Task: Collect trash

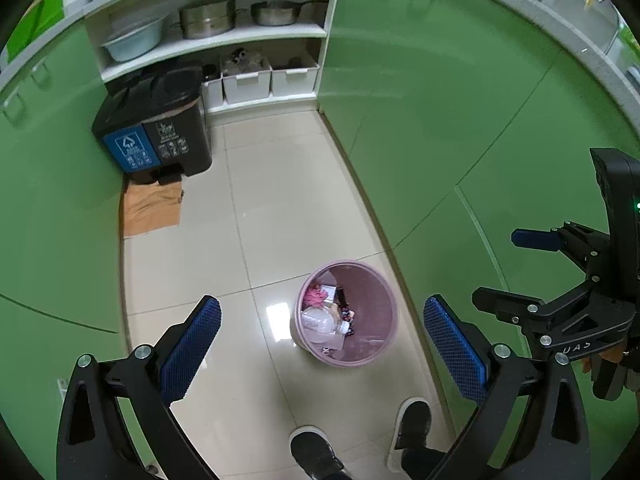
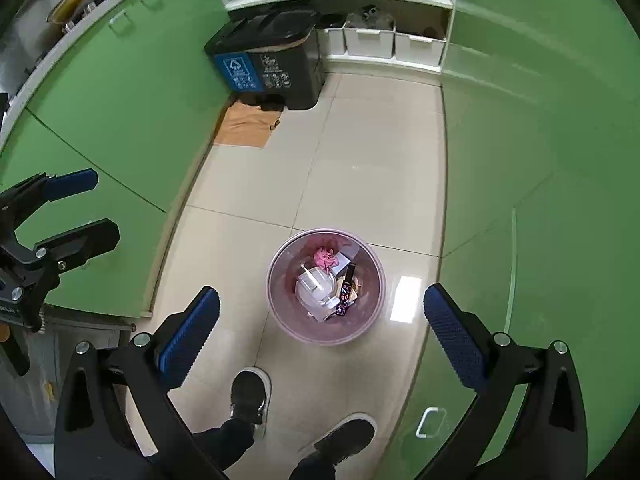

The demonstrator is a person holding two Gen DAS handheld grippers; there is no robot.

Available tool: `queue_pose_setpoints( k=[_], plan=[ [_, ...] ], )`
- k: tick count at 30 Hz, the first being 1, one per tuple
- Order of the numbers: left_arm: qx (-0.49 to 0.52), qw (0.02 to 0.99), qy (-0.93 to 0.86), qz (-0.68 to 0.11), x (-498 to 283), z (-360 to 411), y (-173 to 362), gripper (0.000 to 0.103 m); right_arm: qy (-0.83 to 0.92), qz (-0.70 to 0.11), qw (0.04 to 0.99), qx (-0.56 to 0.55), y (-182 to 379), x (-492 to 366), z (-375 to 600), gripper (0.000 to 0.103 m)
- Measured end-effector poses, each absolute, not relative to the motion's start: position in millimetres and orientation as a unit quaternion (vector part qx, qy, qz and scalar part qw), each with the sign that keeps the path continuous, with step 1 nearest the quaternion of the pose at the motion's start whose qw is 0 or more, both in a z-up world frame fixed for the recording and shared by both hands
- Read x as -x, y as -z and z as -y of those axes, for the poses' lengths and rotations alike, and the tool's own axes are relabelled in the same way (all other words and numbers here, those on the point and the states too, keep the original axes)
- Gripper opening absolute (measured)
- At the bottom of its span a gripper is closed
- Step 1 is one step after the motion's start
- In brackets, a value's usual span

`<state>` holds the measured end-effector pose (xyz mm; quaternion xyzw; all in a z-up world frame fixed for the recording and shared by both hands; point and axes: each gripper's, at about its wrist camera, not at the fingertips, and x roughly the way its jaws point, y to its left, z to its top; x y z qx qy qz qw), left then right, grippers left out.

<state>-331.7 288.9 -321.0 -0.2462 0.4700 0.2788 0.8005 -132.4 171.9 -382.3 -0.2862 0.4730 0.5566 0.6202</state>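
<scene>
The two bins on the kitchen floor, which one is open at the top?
The pink round wastebasket, standing on the tiles in front of the shoes, has no lid and shows its trash. The black two-part bin by the shelves has its lids down.

kitchen: green cabinets (image 1: 420,92), shelved pots (image 1: 208,14).

The floor tiles (image 2: 352,140) were glossy beige, smooth enough to throw back a bright patch of light. The cabinet doors (image 1: 420,120) had a smooth green sheen, semi-gloss. The small bin (image 2: 372,320) looked like thin pink plastic, faintly translucent, holding a clear plastic container (image 2: 316,284) and a crumpled pink wad (image 2: 324,257). The big sorting bin (image 1: 160,136) was matt dark plastic. On the shelf stood a shiny metal pot (image 1: 206,16) and pan (image 1: 276,12), with white plastic boxes (image 1: 246,82) below. Flat brown cardboard (image 1: 152,212) lay dull on the tiles. The gripper pads (image 1: 192,348) were blue, rough and knurled, on matt black arms.
</scene>
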Motion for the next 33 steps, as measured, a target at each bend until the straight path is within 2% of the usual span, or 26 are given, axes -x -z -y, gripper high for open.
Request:
queue_pose_setpoints(
  k=[12,18,25,33],
  plan=[
    [0.224,0.830,-0.233,-0.455,301,-239,165,0.097,-0.532,-0.456,0.673,0.235,203,107,-100,0.100],
    [0.200,0.853,-0.203,-0.437,262,-203,96,0.097,-0.514,-0.444,0.703,0.209,134,76,-39,0.100],
    [0.165,0.878,-0.164,-0.418,208,-154,39,0.097,-0.467,-0.433,0.752,0.169,81,18,46,0.100],
    [0.121,0.898,-0.112,-0.408,148,-95,10,0.097,-0.419,-0.407,0.801,0.132,49,-38,139,0.100]
  ],
)
